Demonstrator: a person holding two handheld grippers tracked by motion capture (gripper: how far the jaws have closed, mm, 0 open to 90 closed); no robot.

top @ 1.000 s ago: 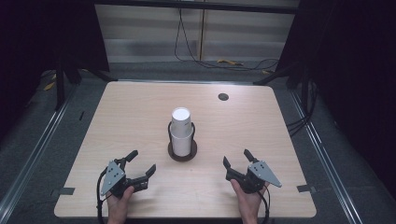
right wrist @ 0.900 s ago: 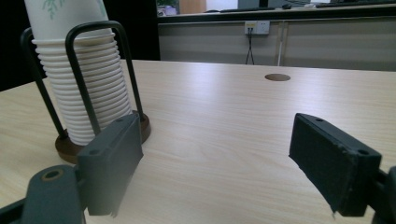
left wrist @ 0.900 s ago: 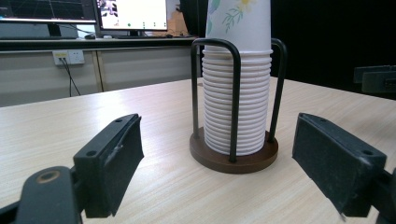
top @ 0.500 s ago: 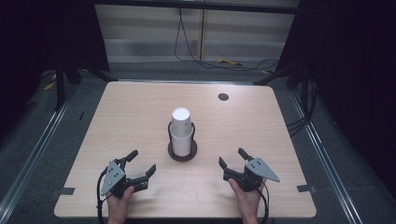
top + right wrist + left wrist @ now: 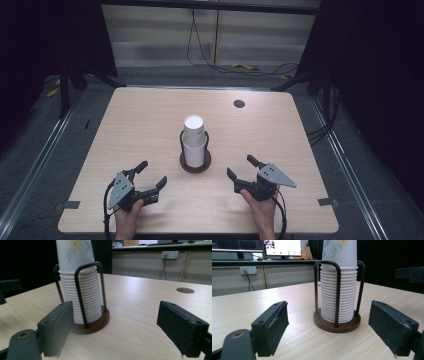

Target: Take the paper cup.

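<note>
High view first: a stack of paper cups (image 5: 193,142) sits in a holder (image 5: 195,162) with a round dark wooden base and thin black wire hoops, near the middle of the table (image 5: 150,115). The cups are nested one inside another, mouths down, so only the closed white bottom of the top cup faces up. The holder carries nothing else.

My left gripper (image 5: 148,181) rests low at the near edge, jaws spread wide with nothing between them. From its own camera, the stack (image 5: 339,282) stands straight ahead, beyond the jaw tips and a little toward the far-side jaw, well apart from both pads; the holder's base (image 5: 337,323) sits on the table in the gap I look through.

My right gripper (image 5: 242,169) is also at the near edge, on the other side of the holder. Its jaws have just been opening and now stand wide, holding nothing. In the right gripper view the stack (image 5: 80,290) lies ahead and off toward my left-hand jaw, whose pad partly covers the base (image 5: 96,323); I touch neither.

The stack's long axis is vertical, upright within the hoops, with the flower-printed top cup rising above them. A small round hole (image 5: 239,104) lies far beyond, past my right jaws.
</note>
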